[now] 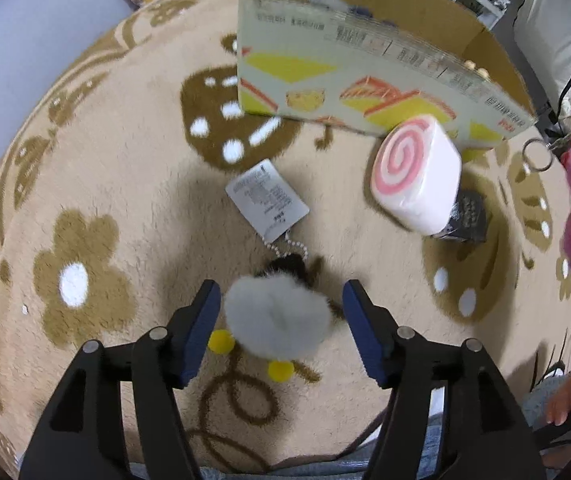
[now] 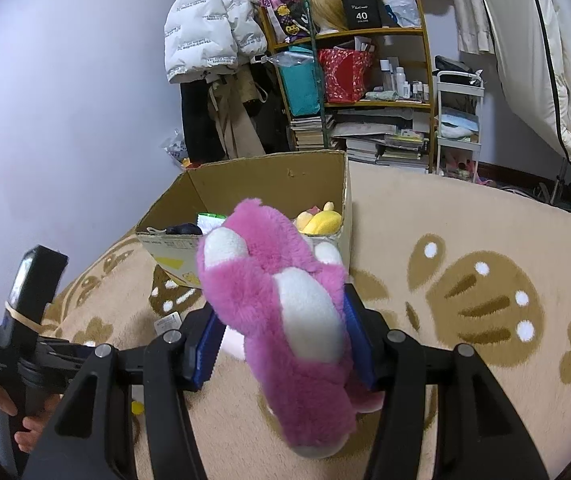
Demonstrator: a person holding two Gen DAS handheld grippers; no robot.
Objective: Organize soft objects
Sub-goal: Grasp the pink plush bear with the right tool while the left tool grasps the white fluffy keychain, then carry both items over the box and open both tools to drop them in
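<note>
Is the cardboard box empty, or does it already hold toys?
Not empty. In the right wrist view the open-topped cardboard box holds a yellow plush and some darker items; how full it is cannot be told.

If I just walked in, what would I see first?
The big pink plush toy, gripped between the right gripper fingers above the rug, with the open cardboard box behind it. Next, the small fluffy white toy with yellow feet lying on the beige flower rug between the open left gripper fingers. A pink-swirl roll cushion leans by the box.
</note>
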